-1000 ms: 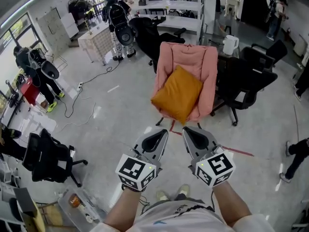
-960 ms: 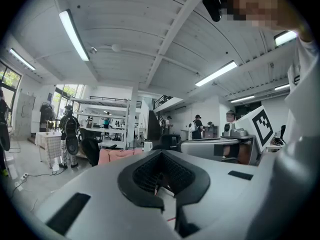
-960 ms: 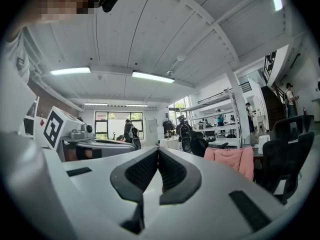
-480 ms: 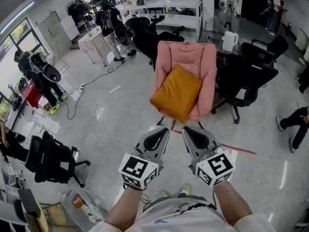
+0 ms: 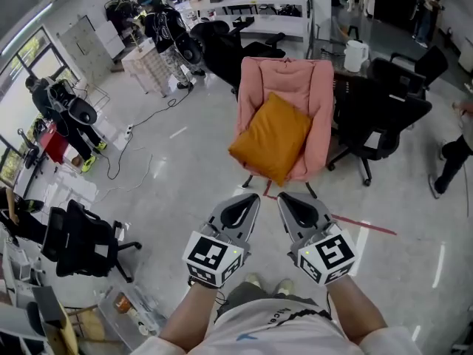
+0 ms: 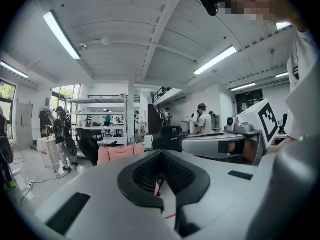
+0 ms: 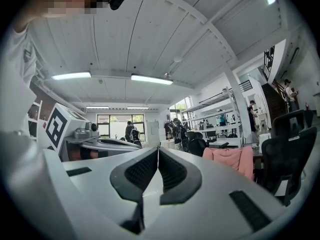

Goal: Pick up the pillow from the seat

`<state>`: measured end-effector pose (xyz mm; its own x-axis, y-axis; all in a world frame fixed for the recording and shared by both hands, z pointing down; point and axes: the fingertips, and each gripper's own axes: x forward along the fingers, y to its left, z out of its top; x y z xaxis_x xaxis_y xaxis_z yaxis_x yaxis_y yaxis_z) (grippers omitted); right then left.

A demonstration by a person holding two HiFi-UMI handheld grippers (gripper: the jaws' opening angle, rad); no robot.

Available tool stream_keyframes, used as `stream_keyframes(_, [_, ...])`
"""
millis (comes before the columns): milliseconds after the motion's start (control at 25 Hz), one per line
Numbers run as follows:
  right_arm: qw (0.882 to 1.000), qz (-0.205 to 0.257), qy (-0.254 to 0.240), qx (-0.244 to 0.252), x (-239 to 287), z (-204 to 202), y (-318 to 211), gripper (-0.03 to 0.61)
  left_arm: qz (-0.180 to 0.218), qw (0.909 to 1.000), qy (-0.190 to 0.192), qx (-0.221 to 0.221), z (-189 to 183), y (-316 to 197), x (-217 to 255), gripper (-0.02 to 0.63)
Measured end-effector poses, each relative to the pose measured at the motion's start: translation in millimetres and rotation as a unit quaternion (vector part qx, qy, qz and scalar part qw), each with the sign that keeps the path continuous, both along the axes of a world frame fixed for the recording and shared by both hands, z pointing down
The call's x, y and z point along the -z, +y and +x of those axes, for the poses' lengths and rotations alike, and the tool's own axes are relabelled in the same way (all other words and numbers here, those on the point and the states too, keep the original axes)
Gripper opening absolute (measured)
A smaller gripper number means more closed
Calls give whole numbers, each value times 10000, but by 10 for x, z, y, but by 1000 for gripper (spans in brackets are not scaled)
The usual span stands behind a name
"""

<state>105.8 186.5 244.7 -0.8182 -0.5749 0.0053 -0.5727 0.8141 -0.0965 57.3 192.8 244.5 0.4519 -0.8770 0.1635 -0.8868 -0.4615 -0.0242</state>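
An orange square pillow (image 5: 272, 137) leans tilted on the seat of a pink padded chair (image 5: 318, 98) straight ahead in the head view. The chair's pink back (image 6: 116, 153) shows in the left gripper view, and the same chair (image 7: 231, 159) appears at the right of the right gripper view. My left gripper (image 5: 251, 199) and right gripper (image 5: 285, 197) are held side by side in front of me, short of the chair and apart from the pillow. Both are shut with nothing between their pads.
Black office chairs (image 5: 377, 117) stand right of the pink chair, another (image 5: 81, 239) at my left. A white kettle (image 5: 355, 55) sits on a desk behind. Cables (image 5: 122, 161) trail over the grey floor, with a red tape line (image 5: 362, 224). People (image 5: 451, 161) move at the right.
The pink chair and pillow have drawn slightly nearer and higher in the head view as both grippers moved forward together. A person at the right has walked on.
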Motion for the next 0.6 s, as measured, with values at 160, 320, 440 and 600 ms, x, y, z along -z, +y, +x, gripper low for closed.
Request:
stream_keyframes(160, [10000, -62, 28, -30, -83, 29, -124, 17, -54, 10000, -43, -50, 40, -152, -74, 11])
stream_keyframes(320, [9998, -120, 106, -79, -205, -38, -312, 17, -152, 9998, -18, -99, -49, -349, -206, 11])
stream_keyframes(440, [9995, -170, 206, -146, -317, -150, -505, 17, -229, 9996, 90, -147, -167, -558, -313, 11])
stream_keyframes(600, [9987, -218, 366, -273, -484, -359, -894, 17, -348, 9988, 165, -288, -351, -971, -486, 11])
